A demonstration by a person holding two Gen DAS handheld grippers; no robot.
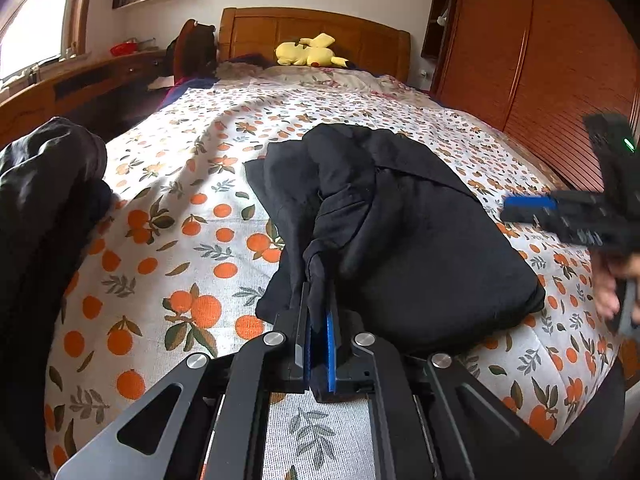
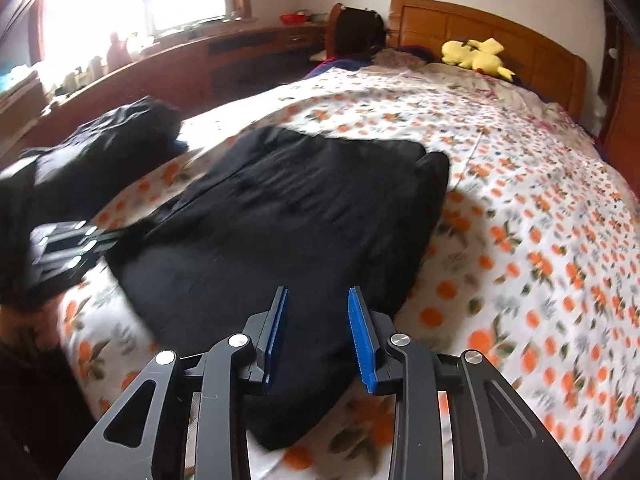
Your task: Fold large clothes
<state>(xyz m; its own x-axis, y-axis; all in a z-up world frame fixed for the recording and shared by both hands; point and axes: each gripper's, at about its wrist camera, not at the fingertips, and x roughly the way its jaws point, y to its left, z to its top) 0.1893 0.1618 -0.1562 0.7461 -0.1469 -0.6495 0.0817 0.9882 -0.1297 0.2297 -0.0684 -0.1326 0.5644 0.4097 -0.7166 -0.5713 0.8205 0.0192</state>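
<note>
Bedroom scene, two wrist views. A large black cloth garment [image 1: 408, 232], partly folded into a thick bundle, lay on the orange-fruit-printed white bedspread [image 1: 180, 216], occupying the centre of the left wrist frame and the centre-left of the right wrist frame [image 2: 288, 224]. The left gripper [image 1: 318, 304], at lower centre of its own view, was clenched on a twisted strand of the garment, possibly a sleeve, which ran up from the blue-padded jaws into the bundle. The right gripper [image 2: 318, 320] hovered above the garment's near edge with jaws parted and nothing between them; it appeared blurred at the right edge of the left wrist view [image 1: 528, 204]. A second dark heap of clothing [image 1: 44, 184] sat at the left of the frame, and a yellow plush toy [image 1: 308, 54] rested near the wooden headboard [image 1: 360, 32] at upper centre.

Risk, as judged: pulling on the narrow strand could drag the folded layers askew or undo them, since the right gripper pinned nothing. The thin pinch might also slip free under tension.
</note>
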